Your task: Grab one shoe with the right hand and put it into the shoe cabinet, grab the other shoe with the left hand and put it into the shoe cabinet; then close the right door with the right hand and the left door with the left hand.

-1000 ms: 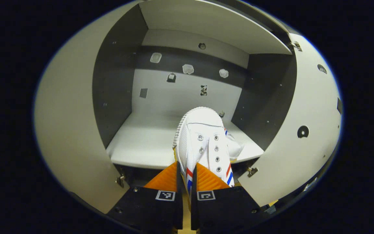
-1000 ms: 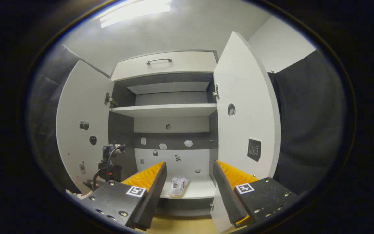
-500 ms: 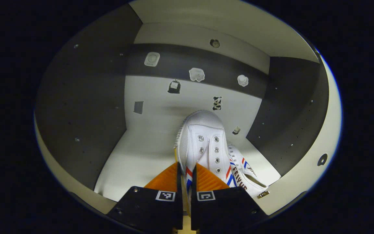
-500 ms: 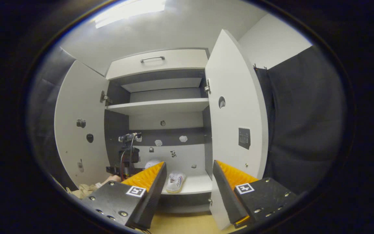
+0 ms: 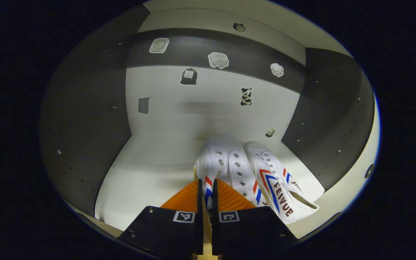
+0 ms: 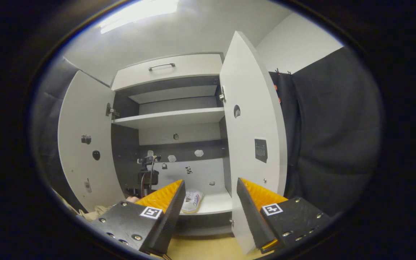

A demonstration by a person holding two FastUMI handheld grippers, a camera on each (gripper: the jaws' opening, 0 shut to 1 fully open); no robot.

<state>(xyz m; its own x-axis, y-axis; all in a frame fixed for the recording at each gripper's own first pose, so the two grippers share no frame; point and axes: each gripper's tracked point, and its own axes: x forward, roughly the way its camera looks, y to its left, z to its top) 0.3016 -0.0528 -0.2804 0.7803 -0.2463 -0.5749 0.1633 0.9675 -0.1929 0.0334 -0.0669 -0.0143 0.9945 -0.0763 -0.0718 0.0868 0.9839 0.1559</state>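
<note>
1. Since the earlier frame the left gripper [image 5: 205, 187] has gone deeper into the shoe cabinet [image 5: 85, 119]; its fingers pinch the white canvas shoe [image 5: 226, 168] at lower centre.
2. The second shoe [image 5: 280, 184] now lies touching it, on its right, on the smooth white shelf [image 5: 146, 177].
3. The right gripper [image 6: 209, 191], at the bottom of the right gripper view, is wide open and empty; the flat right door [image 6: 255, 122] stands open.

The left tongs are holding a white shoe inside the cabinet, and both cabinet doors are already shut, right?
Not quite. The left tongs do hold a white shoe inside the cabinet, but the right gripper view shows both the left door and the right door swung wide open.
</note>
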